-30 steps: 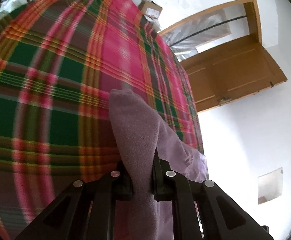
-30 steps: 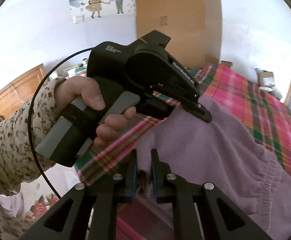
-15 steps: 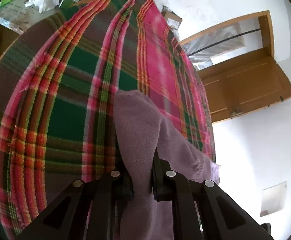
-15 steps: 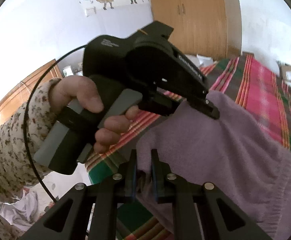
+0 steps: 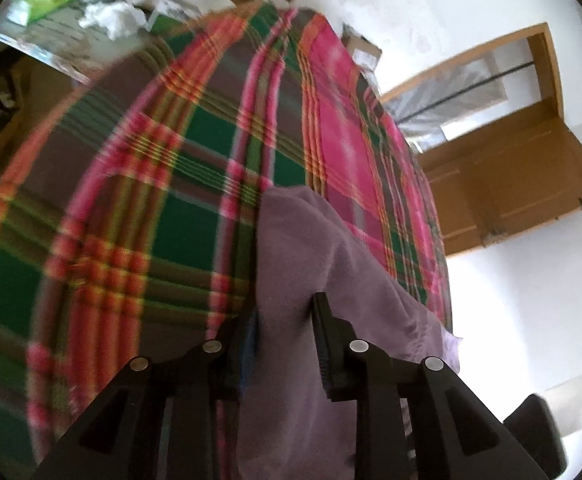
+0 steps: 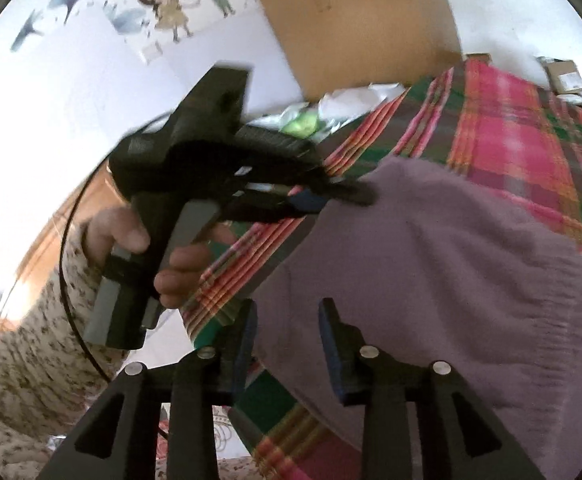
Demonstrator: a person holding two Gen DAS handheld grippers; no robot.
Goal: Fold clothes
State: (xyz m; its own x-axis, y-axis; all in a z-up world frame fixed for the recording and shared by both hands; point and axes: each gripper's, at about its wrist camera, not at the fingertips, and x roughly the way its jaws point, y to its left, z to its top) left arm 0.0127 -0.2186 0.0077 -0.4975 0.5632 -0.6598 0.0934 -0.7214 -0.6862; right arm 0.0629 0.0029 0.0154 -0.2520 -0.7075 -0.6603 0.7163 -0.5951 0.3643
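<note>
Your left claw [image 5: 285, 330], at the lower centre of its frame, stands with its jaws parted and the purple garment [image 5: 291, 248] lying loosely between them, draped over the plaid bedspread [image 5: 151, 184]. Your right claw [image 6: 287, 332], lower centre of its frame, is likewise parted, with the same garment's edge [image 6: 431, 264] between its fingers, not pinched. At the left of that frame your left hand [image 6: 139, 240] grips the other tool's handle, its tip at the garment's upper edge.
</note>
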